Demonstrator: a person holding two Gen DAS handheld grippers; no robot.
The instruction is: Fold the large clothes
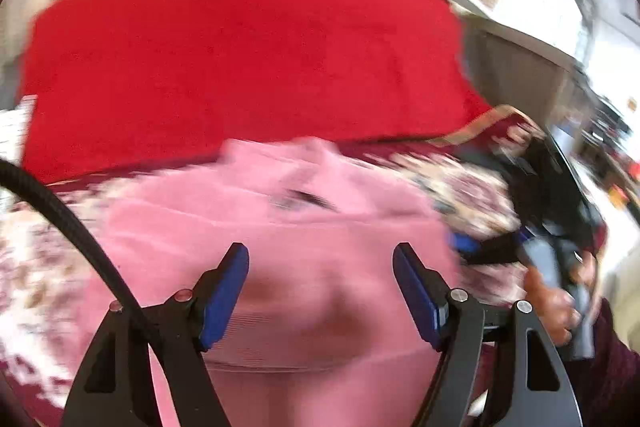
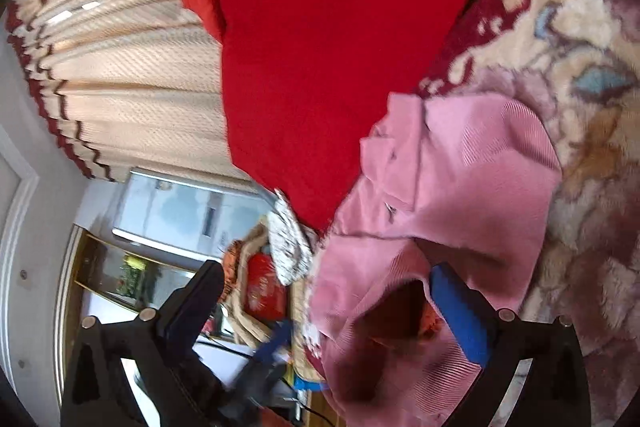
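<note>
Both our grippers are open and empty, left gripper (image 1: 320,291) hovering over the pink garment (image 1: 280,227), right gripper (image 2: 332,311) beside its hem: soft, light, floppy ribbed knit, so we'd pinch hem corners.

Motion blur smears the left wrist view: the pink garment (image 1: 304,227) shows no sharp edges, and the right hand-held gripper (image 1: 492,247) is a dark streak. The picture's bottom edge crops the garment.
</note>
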